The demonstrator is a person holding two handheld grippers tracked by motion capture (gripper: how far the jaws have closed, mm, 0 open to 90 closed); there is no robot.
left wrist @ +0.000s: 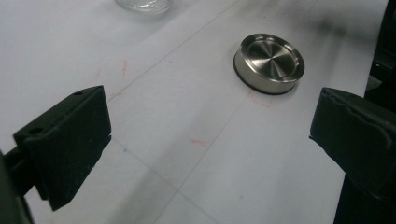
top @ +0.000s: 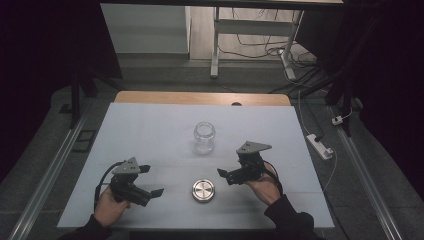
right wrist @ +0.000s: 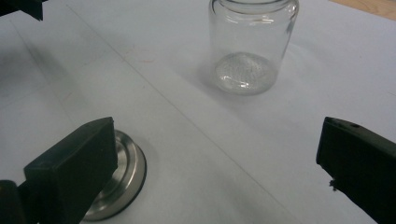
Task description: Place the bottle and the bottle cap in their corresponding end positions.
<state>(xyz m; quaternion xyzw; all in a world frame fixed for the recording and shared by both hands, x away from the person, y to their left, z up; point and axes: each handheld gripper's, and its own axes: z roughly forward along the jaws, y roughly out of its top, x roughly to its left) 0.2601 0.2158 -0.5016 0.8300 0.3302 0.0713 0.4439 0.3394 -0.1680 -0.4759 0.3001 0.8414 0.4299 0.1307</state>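
Note:
An empty clear glass jar (top: 204,137) stands upright without a lid on the white table cover (top: 150,125). Its round metal lid (top: 203,190) lies flat nearer the front edge. My left gripper (top: 151,180) is open to the left of the lid, apart from it. My right gripper (top: 227,176) is open to the right of the lid, nothing between its jaws. In the left gripper view the lid (left wrist: 269,63) lies ahead beyond the wide-apart jaws. In the right gripper view the jar (right wrist: 252,42) stands ahead and the lid (right wrist: 122,184) is partly hidden behind the left jaw.
The table's wooden far edge (top: 200,98) shows beyond the cover. On the floor to the right lie a white power strip (top: 320,146) and cables. A metal stand's legs (top: 216,45) rise behind the table.

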